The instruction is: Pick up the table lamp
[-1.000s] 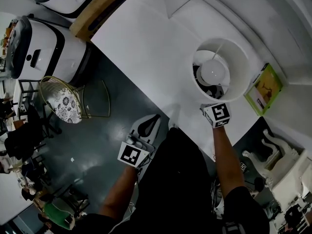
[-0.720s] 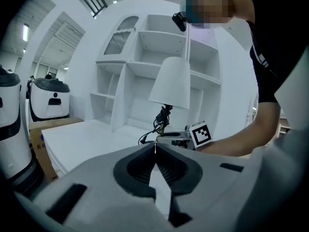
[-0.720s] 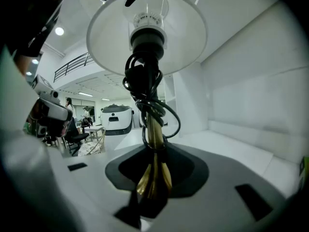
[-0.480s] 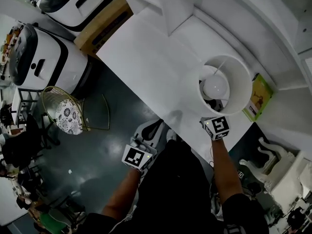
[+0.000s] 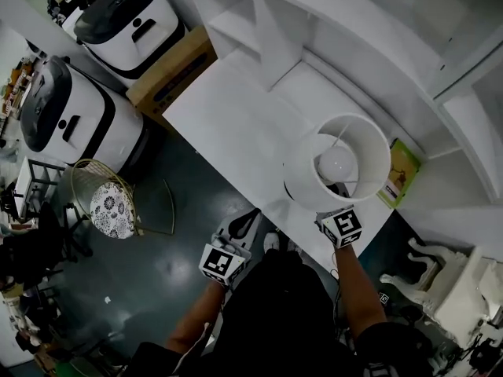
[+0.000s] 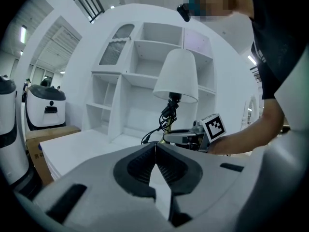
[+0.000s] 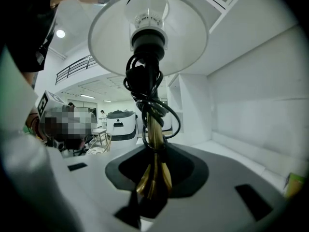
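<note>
The table lamp hangs off the white table [image 5: 228, 108], its white shade [image 5: 338, 167] seen from above in the head view. My right gripper [image 7: 153, 178] is shut on the lamp's brass stem [image 7: 154, 134], just below a bundle of black cord [image 7: 145, 93] wound round it; the shade [image 7: 149, 30] stands overhead. In the head view my right gripper [image 5: 340, 218] sits at the shade's near rim. My left gripper [image 5: 242, 225] stays off the table's near edge, shut on nothing. From the left gripper [image 6: 155, 149] view the lamp [image 6: 176, 76] is ahead, apart.
A green book [image 5: 401, 171] lies on the table right of the lamp. White shelving [image 5: 330, 22] rises behind the table. A cardboard box [image 5: 173, 73], two white machines [image 5: 63, 108] and a gold wire chair [image 5: 106, 203] stand on the floor at left.
My right gripper has risen with the lamp, and the shade now looks nearer and tilted. My left gripper has come up a little and stays shut.
</note>
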Tool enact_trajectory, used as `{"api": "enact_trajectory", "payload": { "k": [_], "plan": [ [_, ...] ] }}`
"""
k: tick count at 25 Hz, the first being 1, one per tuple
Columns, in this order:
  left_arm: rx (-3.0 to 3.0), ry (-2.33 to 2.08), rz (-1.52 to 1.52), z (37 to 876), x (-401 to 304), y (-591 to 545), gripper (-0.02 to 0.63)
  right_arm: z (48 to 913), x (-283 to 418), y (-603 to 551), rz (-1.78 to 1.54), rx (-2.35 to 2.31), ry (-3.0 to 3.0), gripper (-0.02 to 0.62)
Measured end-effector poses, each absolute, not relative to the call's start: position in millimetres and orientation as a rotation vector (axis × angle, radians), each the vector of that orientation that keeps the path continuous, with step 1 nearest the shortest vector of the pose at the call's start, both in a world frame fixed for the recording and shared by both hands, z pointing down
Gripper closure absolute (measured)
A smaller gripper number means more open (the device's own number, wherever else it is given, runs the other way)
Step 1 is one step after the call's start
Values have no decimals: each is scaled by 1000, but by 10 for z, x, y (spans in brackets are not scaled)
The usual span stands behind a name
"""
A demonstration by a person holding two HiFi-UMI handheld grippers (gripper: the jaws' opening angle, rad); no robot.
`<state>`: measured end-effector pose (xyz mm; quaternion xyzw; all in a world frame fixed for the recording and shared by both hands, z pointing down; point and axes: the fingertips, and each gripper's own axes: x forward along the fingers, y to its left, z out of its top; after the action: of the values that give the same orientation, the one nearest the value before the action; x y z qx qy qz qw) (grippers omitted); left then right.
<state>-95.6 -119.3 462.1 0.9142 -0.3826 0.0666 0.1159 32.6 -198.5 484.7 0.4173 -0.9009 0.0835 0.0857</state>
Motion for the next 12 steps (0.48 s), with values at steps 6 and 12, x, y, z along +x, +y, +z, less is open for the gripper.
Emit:
{"api": "enact_trajectory", "payload": {
  "k": [6, 12],
  "plan": [
    [2648, -1111, 156, 4559, -967, -1135, 588, 4694, 271, -1832, 251, 1240, -2683, 477],
    [2640, -1122, 113, 4382, -1022, -1147, 588, 4450, 254, -1692, 244, 1252, -2692, 477]
  ]
}}
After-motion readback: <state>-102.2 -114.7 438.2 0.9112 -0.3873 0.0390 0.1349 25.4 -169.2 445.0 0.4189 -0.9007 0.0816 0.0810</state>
